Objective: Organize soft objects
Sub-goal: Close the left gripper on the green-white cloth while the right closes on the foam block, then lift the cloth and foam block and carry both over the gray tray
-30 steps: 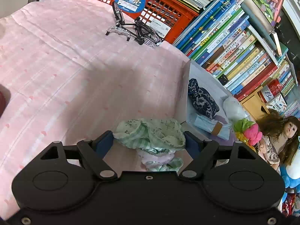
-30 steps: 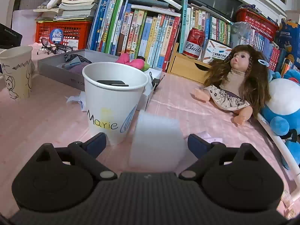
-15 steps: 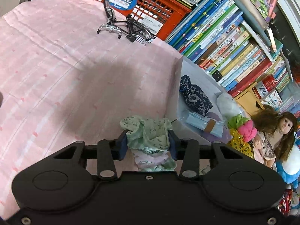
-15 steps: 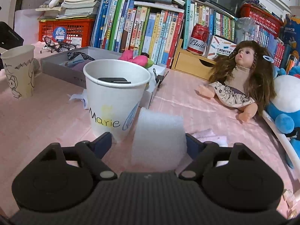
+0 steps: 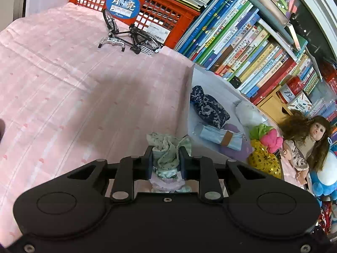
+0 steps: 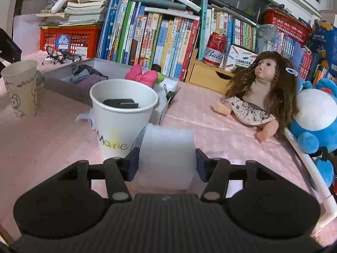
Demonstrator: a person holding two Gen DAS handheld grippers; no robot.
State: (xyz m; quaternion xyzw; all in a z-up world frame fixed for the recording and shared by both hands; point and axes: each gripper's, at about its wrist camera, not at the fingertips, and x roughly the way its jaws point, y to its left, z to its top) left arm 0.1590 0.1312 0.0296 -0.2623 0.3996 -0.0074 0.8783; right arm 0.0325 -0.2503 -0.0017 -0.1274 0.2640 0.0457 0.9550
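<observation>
A crumpled green floral cloth (image 5: 166,151) lies on the pink tablecloth beside a grey box (image 5: 189,97). My left gripper (image 5: 166,160) is closing, and its blue pads squeeze the cloth from both sides. The box holds a dark patterned pouch (image 5: 208,109), a light blue roll (image 5: 221,137) and a white soft thing (image 5: 246,111). In the right wrist view a white foam block (image 6: 167,156) stands on the table next to a paper cup marked "Marie" (image 6: 120,118). My right gripper (image 6: 167,164) is closing around the block, both pads at its sides.
A toy bicycle (image 5: 130,38) lies before a red crate (image 5: 151,10). Books line the back. A doll (image 6: 259,92), a blue plush (image 6: 316,124) and a pink bow (image 6: 143,76) sit at right. A second drawn-on cup (image 6: 21,88) stands far left.
Both grippers have gone from wide open to narrow. The left pads have bunched the green cloth into a tall wad. The right pads have come in to the foam block's sides.
</observation>
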